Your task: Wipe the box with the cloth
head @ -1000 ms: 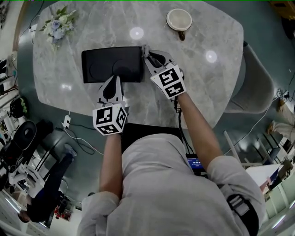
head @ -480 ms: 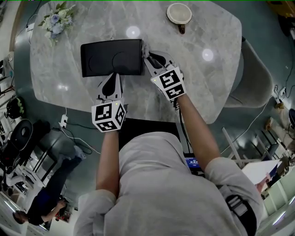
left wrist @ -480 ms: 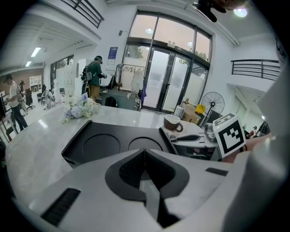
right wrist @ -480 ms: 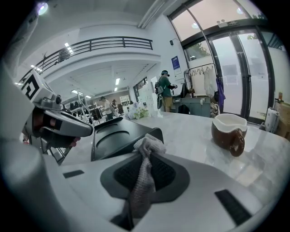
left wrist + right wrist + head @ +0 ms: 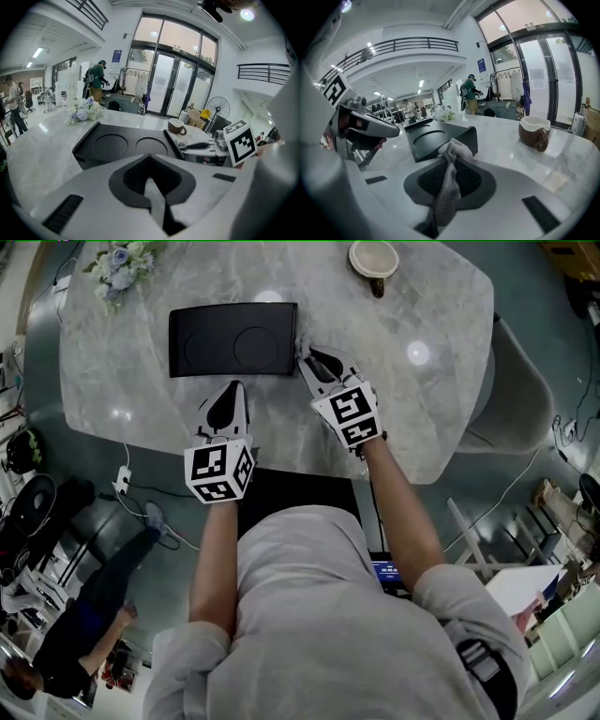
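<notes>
The box (image 5: 232, 339) may slide toward the table's (image 5: 422, 418) far edge: my right gripper (image 5: 304, 345) pinches the cloth (image 5: 450, 152), but my left gripper (image 5: 233, 390) is closed empty, not steadying it.

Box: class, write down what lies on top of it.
Nothing lies on the box; its top shows only two shallow round recesses. The cloth, pinched in the right gripper, sits at its right end, not on top. The box's underside is covered.

Marble table (image 5: 412, 418), brown cup (image 5: 373, 259), flowers (image 5: 120, 263)
</notes>
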Available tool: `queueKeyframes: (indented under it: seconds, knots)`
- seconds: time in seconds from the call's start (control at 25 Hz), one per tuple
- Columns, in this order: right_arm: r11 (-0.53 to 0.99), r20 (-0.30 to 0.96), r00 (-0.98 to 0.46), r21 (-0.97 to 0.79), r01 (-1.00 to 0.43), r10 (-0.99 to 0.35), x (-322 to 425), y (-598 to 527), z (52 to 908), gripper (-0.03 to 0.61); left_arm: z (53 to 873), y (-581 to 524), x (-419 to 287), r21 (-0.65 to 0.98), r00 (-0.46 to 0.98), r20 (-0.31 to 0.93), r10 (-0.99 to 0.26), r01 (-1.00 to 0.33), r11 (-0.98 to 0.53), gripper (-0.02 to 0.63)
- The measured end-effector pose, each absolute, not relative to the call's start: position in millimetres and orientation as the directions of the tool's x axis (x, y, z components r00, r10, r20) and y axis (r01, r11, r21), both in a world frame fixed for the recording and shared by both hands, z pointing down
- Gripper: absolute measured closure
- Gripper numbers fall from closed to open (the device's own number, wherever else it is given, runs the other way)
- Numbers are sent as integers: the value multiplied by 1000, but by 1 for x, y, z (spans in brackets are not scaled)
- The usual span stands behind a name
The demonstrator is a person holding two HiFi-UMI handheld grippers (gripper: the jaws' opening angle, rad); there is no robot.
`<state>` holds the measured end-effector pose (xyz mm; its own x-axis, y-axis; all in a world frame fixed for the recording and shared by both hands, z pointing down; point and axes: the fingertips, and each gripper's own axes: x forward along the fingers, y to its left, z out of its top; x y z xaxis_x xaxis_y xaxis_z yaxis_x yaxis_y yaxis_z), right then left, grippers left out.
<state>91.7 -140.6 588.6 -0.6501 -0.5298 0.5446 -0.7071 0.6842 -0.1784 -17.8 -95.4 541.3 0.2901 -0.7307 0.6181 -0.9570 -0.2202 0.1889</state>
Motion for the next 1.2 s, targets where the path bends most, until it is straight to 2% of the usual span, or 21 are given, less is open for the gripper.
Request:
queueKeyframes:
  seconds: [0.76, 1.0, 1.2]
  knots:
    - [589, 565, -568, -171, -790, -598, 90, -99, 589, 522, 553, -72, -29, 219, 353, 613, -707, -936, -277, 591]
    - [485, 558, -462, -118, -867, -690, 87, -88, 587, 522, 560, -60, -46, 241, 377, 604, -703, -926, -289, 591]
    - [301, 505, -269, -18, -953, -820, 92, -78, 576, 522, 571, -45, -64, 257, 384, 599, -703, -923, -286, 591]
